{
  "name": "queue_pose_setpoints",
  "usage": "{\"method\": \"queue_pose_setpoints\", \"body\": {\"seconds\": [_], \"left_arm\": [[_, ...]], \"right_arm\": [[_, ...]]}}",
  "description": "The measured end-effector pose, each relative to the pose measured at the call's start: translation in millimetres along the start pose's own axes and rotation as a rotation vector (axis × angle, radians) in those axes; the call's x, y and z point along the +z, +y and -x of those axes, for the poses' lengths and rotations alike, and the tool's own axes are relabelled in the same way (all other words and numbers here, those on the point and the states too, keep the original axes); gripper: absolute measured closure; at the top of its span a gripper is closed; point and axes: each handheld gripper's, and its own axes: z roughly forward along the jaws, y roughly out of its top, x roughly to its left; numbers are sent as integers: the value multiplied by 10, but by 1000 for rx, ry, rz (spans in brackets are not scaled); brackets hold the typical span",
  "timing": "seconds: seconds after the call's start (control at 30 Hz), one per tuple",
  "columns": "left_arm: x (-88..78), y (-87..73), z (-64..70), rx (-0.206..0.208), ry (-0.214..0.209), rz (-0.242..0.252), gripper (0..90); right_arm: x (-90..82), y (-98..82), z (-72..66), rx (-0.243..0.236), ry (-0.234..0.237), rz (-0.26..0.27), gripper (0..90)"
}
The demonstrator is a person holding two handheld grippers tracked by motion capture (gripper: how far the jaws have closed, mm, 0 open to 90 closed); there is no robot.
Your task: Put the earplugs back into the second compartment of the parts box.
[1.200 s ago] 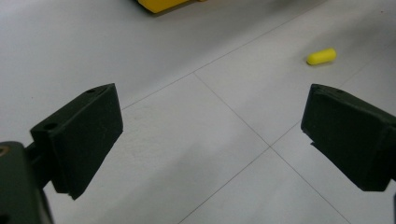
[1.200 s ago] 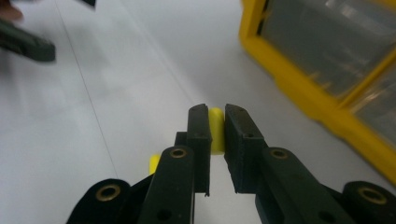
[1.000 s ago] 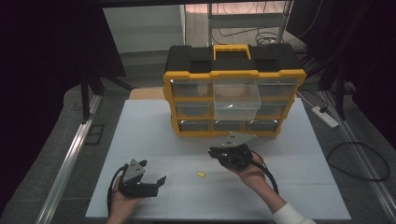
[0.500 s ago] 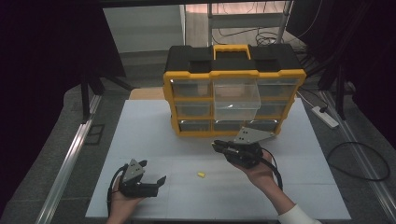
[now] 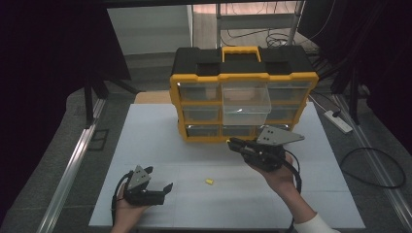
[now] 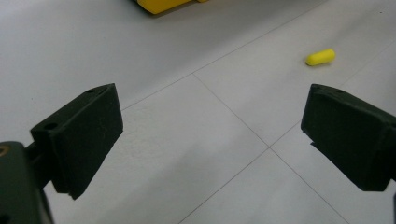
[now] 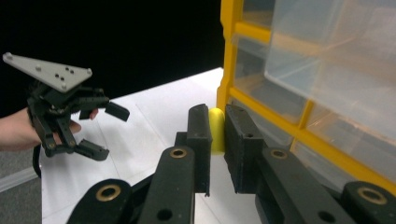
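Note:
My right gripper (image 5: 233, 143) is raised just in front of the yellow-and-black drawer organizer (image 5: 243, 73), shut on a small yellow capsule (image 7: 216, 126) that stands between its pads. Above and behind it, a clear middle drawer (image 5: 245, 104) is pulled out of the organizer. A second yellow capsule (image 5: 209, 182) lies on the white table (image 5: 160, 136); in the left gripper view that capsule (image 6: 321, 57) sits ahead and to the right. My left gripper (image 5: 159, 178) rests low at the near left, jaws wide open with nothing between them.
The organizer stands at the far middle of the table, its other clear drawers shut. A power strip (image 5: 338, 121) and cables lie on the floor to the right. A metal rail (image 5: 73, 165) runs along the table's left side.
My right gripper has risen and moved away from the near edge toward the organizer's front, still holding the capsule. The left gripper and the loose capsule have stayed put.

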Motion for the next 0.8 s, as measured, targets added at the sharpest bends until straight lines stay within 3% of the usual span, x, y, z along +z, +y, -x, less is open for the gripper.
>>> {"method": "queue_pose_setpoints", "body": {"seconds": [0.53,0.8], "left_arm": [[-15,1,-7,-4,4,7,57],[-22,-2,-8,-6,-1,12,57]], "right_arm": [[-286,282,-22,0,-18,103,809],[-339,570,8,-22,-30,136,809]]}}
